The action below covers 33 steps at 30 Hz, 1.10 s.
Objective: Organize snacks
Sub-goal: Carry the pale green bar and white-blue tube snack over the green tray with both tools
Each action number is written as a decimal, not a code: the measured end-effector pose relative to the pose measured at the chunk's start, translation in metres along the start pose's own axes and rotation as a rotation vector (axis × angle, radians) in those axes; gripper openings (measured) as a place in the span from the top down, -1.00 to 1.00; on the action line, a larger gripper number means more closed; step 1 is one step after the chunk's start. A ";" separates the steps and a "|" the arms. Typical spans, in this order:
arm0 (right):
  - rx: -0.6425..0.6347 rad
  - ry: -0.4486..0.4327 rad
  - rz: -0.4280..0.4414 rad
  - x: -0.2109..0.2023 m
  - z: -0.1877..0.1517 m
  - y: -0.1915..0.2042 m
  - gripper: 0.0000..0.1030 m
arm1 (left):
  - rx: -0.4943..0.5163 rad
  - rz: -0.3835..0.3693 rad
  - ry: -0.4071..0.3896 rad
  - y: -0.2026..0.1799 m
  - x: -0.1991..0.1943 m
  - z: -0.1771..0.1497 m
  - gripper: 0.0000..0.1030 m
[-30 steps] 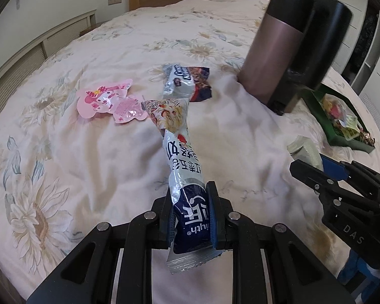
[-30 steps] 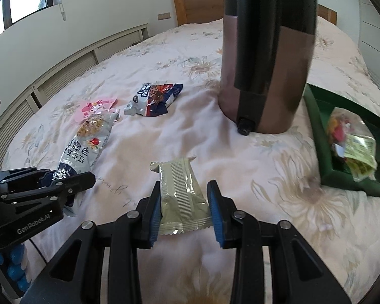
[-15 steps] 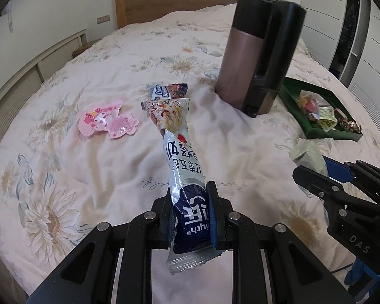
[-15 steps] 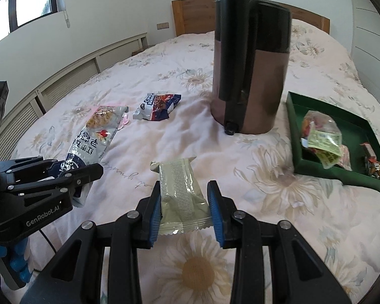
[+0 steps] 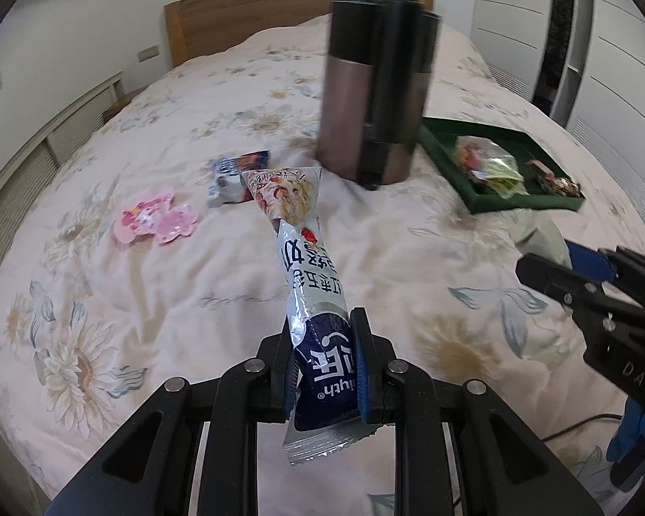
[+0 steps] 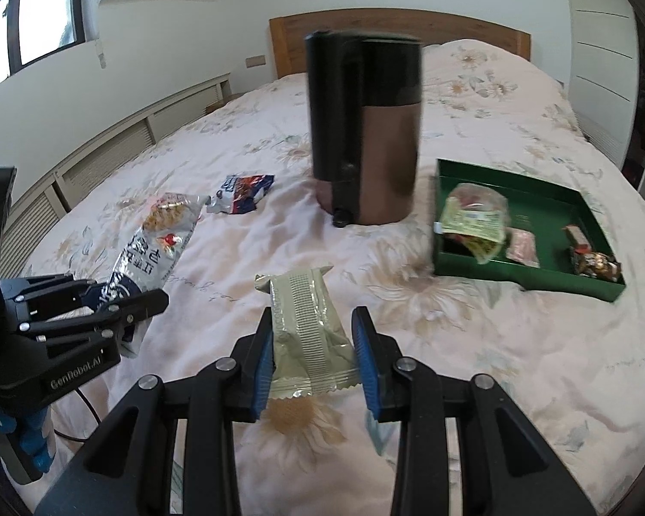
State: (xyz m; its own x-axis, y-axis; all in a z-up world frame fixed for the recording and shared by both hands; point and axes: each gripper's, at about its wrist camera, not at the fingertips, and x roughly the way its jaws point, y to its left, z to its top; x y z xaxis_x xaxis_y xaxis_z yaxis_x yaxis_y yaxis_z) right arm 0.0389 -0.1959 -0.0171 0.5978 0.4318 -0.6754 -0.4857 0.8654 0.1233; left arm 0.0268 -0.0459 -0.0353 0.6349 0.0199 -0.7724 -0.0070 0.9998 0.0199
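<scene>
snacks are split between the bed (image 6: pixel 516 365) and the green tray (image 6: pixel 580 204) at the right. left hand-held gripper (image 5: pixel 324 370) is clenched on the tail of a long silver-blue packet (image 5: pixel 309 275), lifted clear of the bedding, probably for the tray. right hand-held gripper (image 6: pixel 314 361) pinches a pale green wafer packet (image 6: pixel 307 335). a blue bag (image 6: pixel 243 191) and pink packet (image 5: pixel 157 221) lie far left, beside the upright flask (image 6: pixel 365 129).
</scene>
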 end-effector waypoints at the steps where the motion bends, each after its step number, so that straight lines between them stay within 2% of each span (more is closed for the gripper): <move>1: 0.005 -0.004 -0.003 -0.003 -0.001 -0.003 0.38 | 0.009 -0.004 -0.001 -0.006 -0.001 0.001 0.65; 10: 0.089 -0.052 -0.057 -0.035 -0.011 -0.050 0.38 | 0.114 -0.059 0.009 -0.062 -0.008 0.004 0.65; 21: 0.182 -0.096 -0.184 -0.060 -0.014 -0.132 0.38 | 0.215 -0.136 0.011 -0.124 -0.008 0.024 0.65; 26: 0.178 -0.105 -0.232 -0.057 -0.001 -0.160 0.38 | 0.233 -0.165 -0.005 -0.147 0.001 0.046 0.65; 33: 0.183 -0.125 -0.260 -0.042 0.025 -0.192 0.38 | 0.243 -0.176 -0.043 -0.177 0.027 0.093 0.65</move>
State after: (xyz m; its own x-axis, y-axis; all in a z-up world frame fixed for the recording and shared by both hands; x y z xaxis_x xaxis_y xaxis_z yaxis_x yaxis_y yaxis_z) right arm 0.1230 -0.3736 0.0052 0.7656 0.2083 -0.6087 -0.1906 0.9771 0.0946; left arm 0.1173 -0.2225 -0.0001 0.6419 -0.1588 -0.7502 0.2877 0.9567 0.0437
